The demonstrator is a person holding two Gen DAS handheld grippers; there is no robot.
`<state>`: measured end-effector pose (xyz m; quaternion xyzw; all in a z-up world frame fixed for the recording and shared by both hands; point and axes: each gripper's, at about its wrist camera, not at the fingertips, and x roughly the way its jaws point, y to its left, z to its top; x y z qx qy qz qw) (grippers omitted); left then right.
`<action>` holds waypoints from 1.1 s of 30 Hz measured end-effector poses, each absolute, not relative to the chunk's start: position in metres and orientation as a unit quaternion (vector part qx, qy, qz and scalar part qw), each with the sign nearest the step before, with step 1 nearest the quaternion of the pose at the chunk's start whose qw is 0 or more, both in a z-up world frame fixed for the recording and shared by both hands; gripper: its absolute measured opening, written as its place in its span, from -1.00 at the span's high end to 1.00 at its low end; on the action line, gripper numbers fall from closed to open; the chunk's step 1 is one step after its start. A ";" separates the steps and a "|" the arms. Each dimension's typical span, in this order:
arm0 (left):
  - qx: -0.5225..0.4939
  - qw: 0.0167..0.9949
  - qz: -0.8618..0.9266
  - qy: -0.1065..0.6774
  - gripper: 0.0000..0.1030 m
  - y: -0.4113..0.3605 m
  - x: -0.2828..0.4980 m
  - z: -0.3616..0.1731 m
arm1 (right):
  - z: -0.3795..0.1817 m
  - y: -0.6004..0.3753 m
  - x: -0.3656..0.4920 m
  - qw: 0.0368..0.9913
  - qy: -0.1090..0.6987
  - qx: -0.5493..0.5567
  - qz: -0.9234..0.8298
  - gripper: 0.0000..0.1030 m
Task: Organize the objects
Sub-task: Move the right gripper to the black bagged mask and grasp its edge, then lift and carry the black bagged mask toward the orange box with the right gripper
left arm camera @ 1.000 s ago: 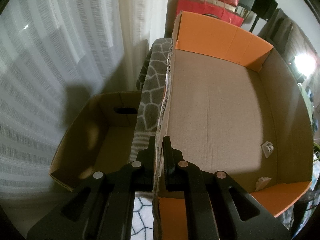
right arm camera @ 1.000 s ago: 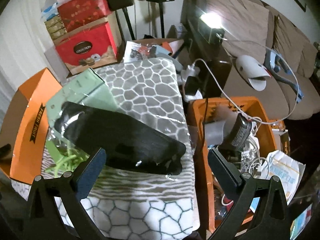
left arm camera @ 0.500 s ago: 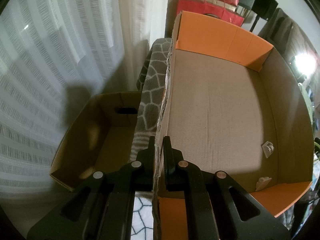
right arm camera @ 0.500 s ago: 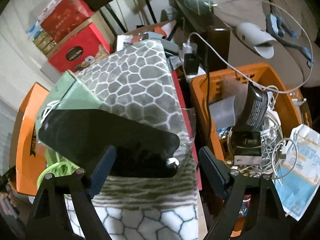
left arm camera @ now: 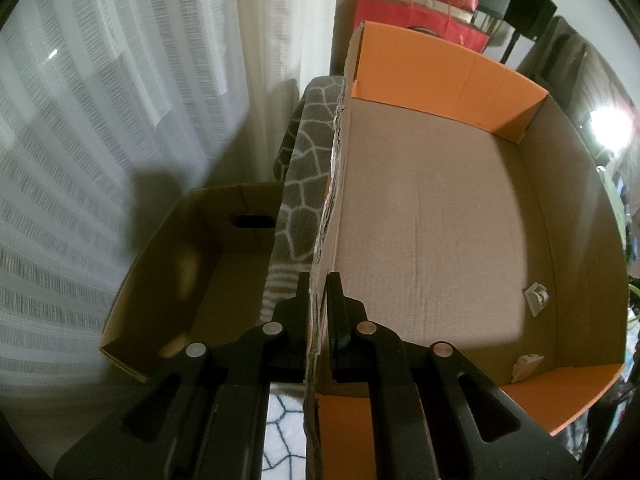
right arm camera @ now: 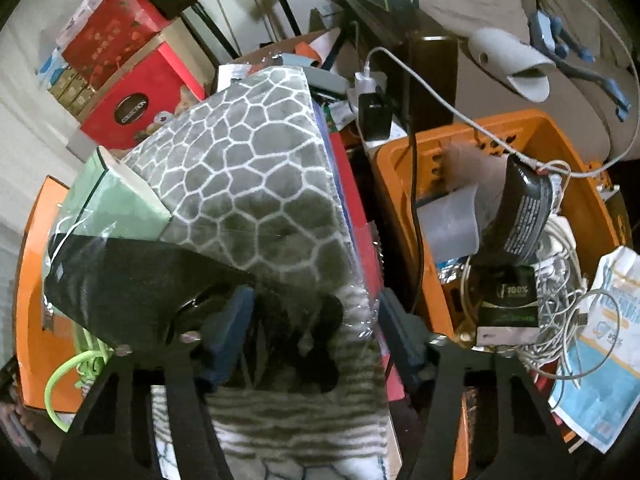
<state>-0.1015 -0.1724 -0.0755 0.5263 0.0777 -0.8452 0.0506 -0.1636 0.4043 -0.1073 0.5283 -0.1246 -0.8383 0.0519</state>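
My left gripper (left arm camera: pixel 318 292) is shut on the torn left wall of an orange-and-brown cardboard box (left arm camera: pixel 420 200) and holds it still. The box holds only two small white scraps (left arm camera: pixel 536 298). In the right wrist view a black flat item in a clear plastic bag (right arm camera: pixel 132 280) lies on a grey honeycomb-patterned blanket (right arm camera: pixel 256 184), partly over a pale green box (right arm camera: pixel 116 204). My right gripper (right arm camera: pixel 316 324) points down over the item's right end. Its jaws are closing with that end between them. The blue-padded fingers (right arm camera: pixel 232 320) stand close on either side, without a firm squeeze showing.
A second brown cardboard box (left arm camera: pixel 192 264) sits lower left against a white curtain (left arm camera: pixel 100 120). Right of the blanket stands an orange crate (right arm camera: pixel 520 140) full of cables and chargers. Red gift boxes (right arm camera: pixel 132 96) are stacked behind. A green cord (right arm camera: pixel 72 372) lies coiled at the left.
My right gripper has dropped onto the black bagged item and rolled a little, and its jaws have narrowed around the item's end. The left gripper and its box have not moved.
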 end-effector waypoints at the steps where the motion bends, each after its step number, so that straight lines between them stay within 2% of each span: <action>1: 0.527 0.051 -0.845 0.078 0.87 -0.173 -0.101 -0.075 | -0.106 0.403 -0.163 0.049 -0.117 0.526 -0.841 -0.01; 4: 0.526 0.052 -0.845 0.077 0.87 -0.171 -0.101 -0.075 | -0.100 0.399 -0.160 0.044 -0.096 0.522 -0.847 0.28; 6: 0.526 0.052 -0.845 0.077 0.87 -0.171 -0.102 -0.075 | -0.097 0.399 -0.158 0.051 -0.098 0.519 -0.848 0.56; 12: 0.526 0.052 -0.845 0.078 0.87 -0.170 -0.102 -0.075 | -0.080 0.401 -0.150 0.083 -0.137 0.506 -0.848 0.85; 33: 0.527 0.056 -0.845 0.078 0.87 -0.170 -0.102 -0.074 | 0.010 0.338 -0.146 0.141 -0.066 0.444 -0.883 0.92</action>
